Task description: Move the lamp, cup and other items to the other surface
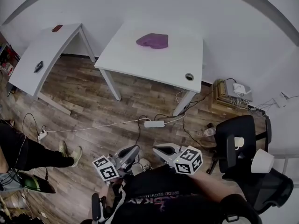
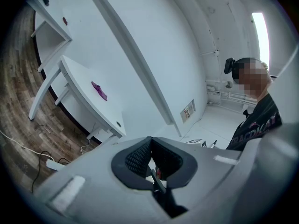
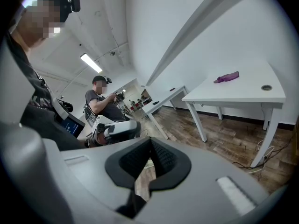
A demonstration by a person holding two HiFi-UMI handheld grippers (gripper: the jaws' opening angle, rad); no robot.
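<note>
Nothing looks moved yet, as far as the views show. The left gripper (image 1: 134, 150) and right gripper (image 1: 158, 150) are both held low against the person's body. The left fingers (image 2: 135, 157) are pressed together at the tips with nothing between them, and the right fingers (image 3: 133, 160) are likewise clenched and empty. The white lamp (image 1: 262, 161) and a small white cup (image 1: 239, 142) sit far to the right by the black office chair (image 1: 243, 129). What carries them cannot be made out. The lamp's shade appears to flare toward the bottom of the head view, and its stem is hidden, so its long axis is unclear. A purple cloth (image 1: 152, 40) lies on the nearer white table (image 1: 140, 62), its long side running across the table roughly parallel to the wall behind. A second white table (image 1: 44, 50) to the left holds two small dark flat things. By my reading every item is yet to be carried, and which surface is the goal cannot be told.
</note>
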